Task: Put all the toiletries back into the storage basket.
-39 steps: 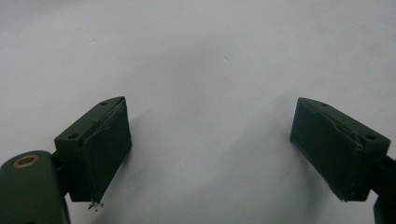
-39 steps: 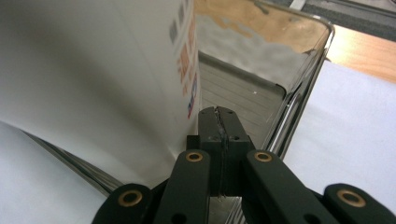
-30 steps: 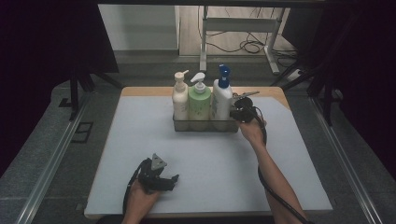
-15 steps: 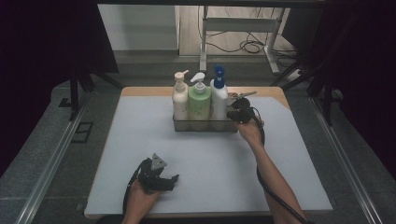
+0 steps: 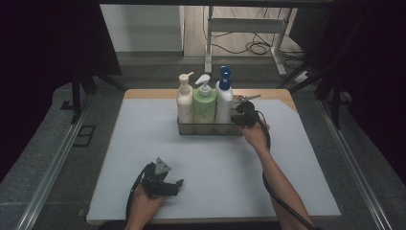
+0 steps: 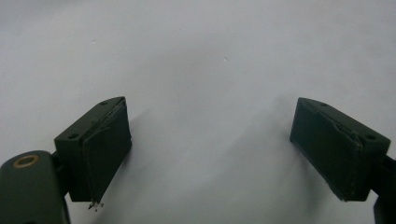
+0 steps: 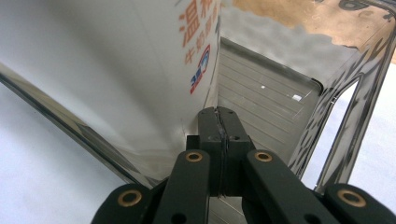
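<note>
Clear plastic caddy stands at the far middle of the surface, holding three bottles. The right tool, jaws together, seems to pinch its end wall beside the white bottle; a pull could tip it. The left tool rests apart.

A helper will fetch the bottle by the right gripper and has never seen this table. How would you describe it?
On the white table, find the clear caddy near the far edge, holding three pump bottles in a row. Take the white bottle at the row's right end, beside the right gripper: only it has a blue pump.
</note>
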The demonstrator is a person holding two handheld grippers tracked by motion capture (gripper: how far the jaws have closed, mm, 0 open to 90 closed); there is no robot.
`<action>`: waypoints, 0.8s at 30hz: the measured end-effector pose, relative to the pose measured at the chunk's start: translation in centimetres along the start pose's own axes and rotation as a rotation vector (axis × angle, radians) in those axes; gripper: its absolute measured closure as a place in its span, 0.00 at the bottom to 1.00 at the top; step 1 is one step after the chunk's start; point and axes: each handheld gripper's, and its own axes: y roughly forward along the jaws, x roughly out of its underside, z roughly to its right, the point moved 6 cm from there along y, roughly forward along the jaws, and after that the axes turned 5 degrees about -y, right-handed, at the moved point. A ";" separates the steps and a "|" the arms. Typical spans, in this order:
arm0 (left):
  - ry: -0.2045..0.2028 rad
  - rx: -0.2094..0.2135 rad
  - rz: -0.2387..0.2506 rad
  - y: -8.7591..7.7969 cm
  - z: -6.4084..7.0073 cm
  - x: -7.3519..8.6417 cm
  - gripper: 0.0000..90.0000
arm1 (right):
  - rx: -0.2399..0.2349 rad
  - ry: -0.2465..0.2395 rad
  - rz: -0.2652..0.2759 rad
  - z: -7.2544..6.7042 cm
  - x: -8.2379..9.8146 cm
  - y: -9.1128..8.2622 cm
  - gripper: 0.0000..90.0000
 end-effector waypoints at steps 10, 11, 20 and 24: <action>0.000 0.000 0.000 0.0 0.0 0.0 0.14 | -0.012 -0.011 -0.001 -0.3 0.0 -0.2 0.99; 0.000 0.000 0.000 0.0 0.0 0.0 0.14 | -0.013 -0.010 -0.001 -0.3 0.0 -0.2 0.99; 0.000 0.000 0.000 0.0 0.0 0.0 0.14 | -0.018 -0.022 -0.005 -0.5 0.0 -0.3 0.99; -0.001 0.000 0.000 0.0 0.0 0.0 0.14 | -0.019 -0.025 -0.006 -0.6 0.0 -0.4 0.99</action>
